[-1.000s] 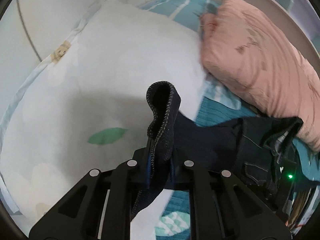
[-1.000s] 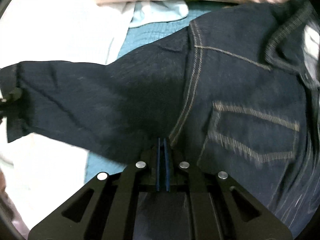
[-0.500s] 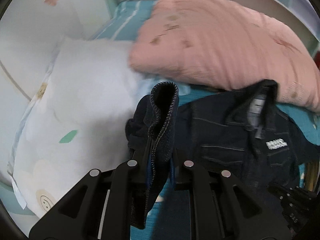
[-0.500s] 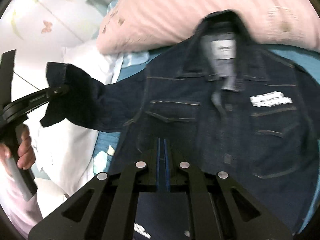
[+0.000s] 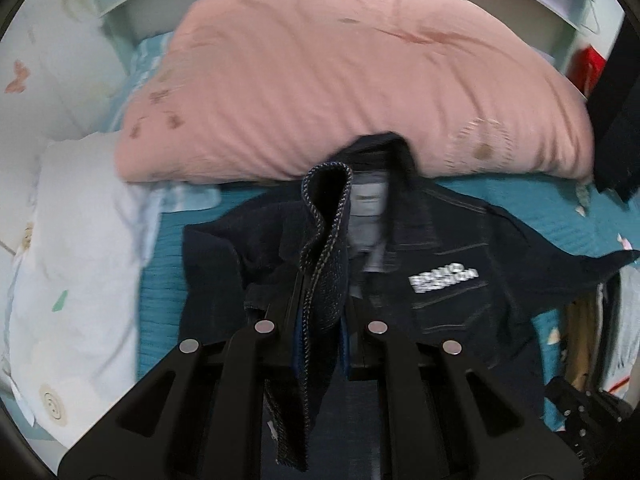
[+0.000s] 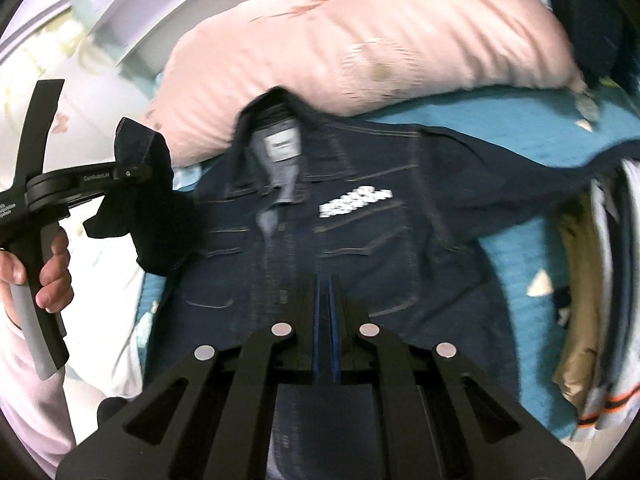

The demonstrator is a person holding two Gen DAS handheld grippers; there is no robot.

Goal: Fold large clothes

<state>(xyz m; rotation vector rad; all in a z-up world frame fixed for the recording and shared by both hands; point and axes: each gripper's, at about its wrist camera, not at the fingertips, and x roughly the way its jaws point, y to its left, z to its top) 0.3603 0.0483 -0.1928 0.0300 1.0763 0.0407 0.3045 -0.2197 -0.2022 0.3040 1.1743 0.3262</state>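
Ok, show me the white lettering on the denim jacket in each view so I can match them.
Left wrist: white lettering right of centre, beside the clamped sleeve cuff.
Right wrist: white lettering at centre, below the collar.
Shared landmark: pink pillow above the denim jacket.

Jacket [image 6: 360,248] spread front-up on bedspread [image 6: 532,256], collar touching pillow [image 6: 360,52] behind it. Second pillow [image 5: 80,264] left of jacket. Clothes stack [image 6: 592,300] at right. Jacket cuff [image 6: 148,184] raised at left.
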